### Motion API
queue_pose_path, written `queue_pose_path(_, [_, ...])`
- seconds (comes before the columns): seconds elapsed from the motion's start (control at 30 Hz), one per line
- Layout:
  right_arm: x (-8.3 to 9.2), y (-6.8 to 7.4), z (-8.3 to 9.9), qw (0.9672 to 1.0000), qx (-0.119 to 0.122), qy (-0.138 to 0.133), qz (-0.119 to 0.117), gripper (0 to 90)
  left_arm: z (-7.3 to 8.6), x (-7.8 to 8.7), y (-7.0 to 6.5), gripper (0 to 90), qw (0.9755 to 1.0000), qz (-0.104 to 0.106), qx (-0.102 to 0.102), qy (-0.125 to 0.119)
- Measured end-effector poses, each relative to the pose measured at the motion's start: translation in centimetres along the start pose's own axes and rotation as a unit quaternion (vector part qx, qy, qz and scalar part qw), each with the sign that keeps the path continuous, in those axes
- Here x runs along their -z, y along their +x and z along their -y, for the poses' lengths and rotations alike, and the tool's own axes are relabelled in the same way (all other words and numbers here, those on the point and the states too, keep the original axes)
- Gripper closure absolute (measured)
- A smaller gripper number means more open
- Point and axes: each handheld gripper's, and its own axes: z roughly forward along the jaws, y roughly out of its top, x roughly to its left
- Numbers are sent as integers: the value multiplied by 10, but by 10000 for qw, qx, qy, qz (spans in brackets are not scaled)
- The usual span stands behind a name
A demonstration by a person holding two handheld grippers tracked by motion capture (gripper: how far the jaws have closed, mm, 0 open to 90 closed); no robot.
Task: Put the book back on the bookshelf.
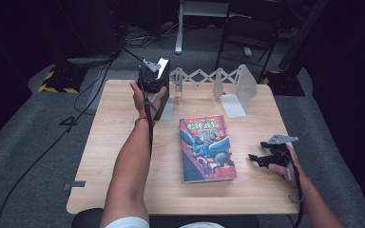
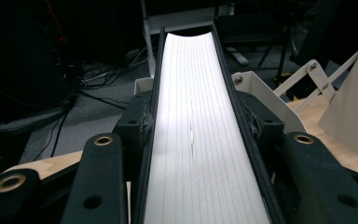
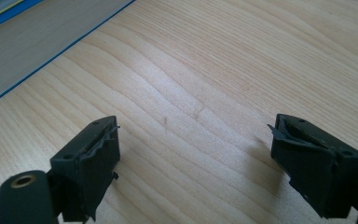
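A thick book with black covers [image 1: 164,90] stands upright at the back left of the table, against the left end of a white expanding book rack [image 1: 204,76]. My left gripper [image 1: 151,77] is shut on it from the near side. In the left gripper view the white page block [image 2: 200,140] runs between the pads, which press on both covers. A colourful paperback [image 1: 207,148] lies flat in the middle of the table. To its right my right gripper [image 1: 257,159] rests low over the wood, open with nothing between its fingers; the right gripper view shows the right gripper [image 3: 196,163] over bare tabletop.
The rack's right bookend [image 1: 240,90] stands at the back of the wooden table [image 1: 109,156], with a gap between it and the black book. The paperback's edge [image 3: 28,37] lies close ahead of the right gripper. Cables and stands crowd the dark floor behind.
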Motion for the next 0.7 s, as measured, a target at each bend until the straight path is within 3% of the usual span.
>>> queue_pose_path(0.4, [0, 0, 0, 10000, 5, 1, -2, 156, 0, -1, -6, 490, 9996, -266, 75, -52])
queue_pose_path(0.7, [0, 0, 0, 10000, 2, 2, 2, 156, 1, 2, -9, 455, 9994, -278, 137, -125])
